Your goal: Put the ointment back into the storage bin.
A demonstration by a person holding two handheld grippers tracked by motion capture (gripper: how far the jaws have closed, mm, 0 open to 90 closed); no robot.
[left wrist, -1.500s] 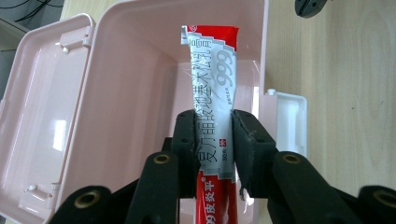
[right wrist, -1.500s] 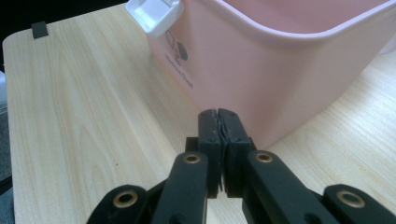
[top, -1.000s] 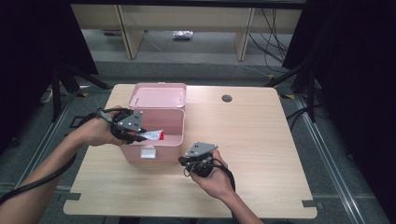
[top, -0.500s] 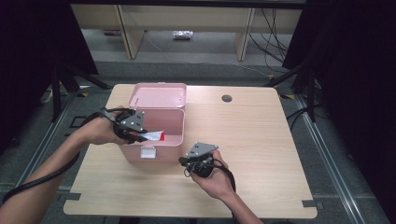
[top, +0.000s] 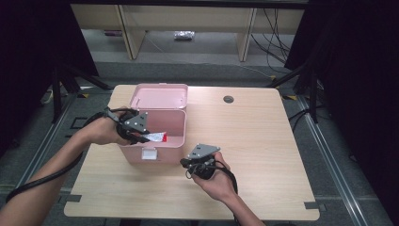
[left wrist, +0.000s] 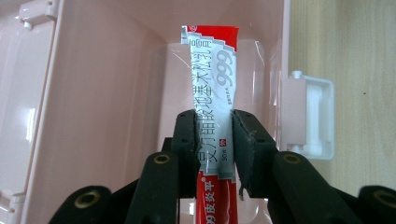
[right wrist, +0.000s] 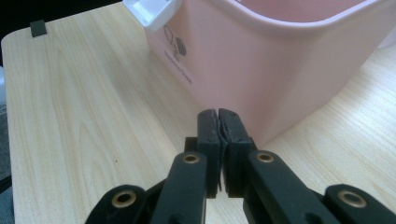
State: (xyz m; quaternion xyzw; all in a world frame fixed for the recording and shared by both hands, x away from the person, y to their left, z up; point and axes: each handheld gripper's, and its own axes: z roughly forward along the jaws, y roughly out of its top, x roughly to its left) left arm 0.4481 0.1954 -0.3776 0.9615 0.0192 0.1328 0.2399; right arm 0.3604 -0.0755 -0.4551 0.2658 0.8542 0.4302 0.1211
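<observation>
Left gripper view: left claw (left wrist: 213, 119) clamped on a red-and-silver sachet (left wrist: 212, 60), both black pads pressing its flat faces a little below the middle, printed end sticking out ahead. Seen from the high view, hovering at the left rim of the open pink box (top: 155, 155), sachet reaching in over the cavity and above the floor, touching no wall as far as can be told. Next to nothing changed over the last second: same grip, same spot over the opening, sachet not yet let go. Reads as a pause just before the drop, so the placing is near its end but unfinished. Long axis of the sachet in line with the jaws, running straight away from the claw; from above, roughly level and pointing toward the box's right wall, red-edged tip leading; slight downward tilt possible, hard to judge. Farther out, right claw (right wrist: 218, 116) closed on nothing, pads pressed together, parked low on the tabletop (top: 263, 141) just beside the box's front corner, near the white latch (left wrist: 313, 112). Lid (top: 160, 95) thrown back behind the box.
</observation>
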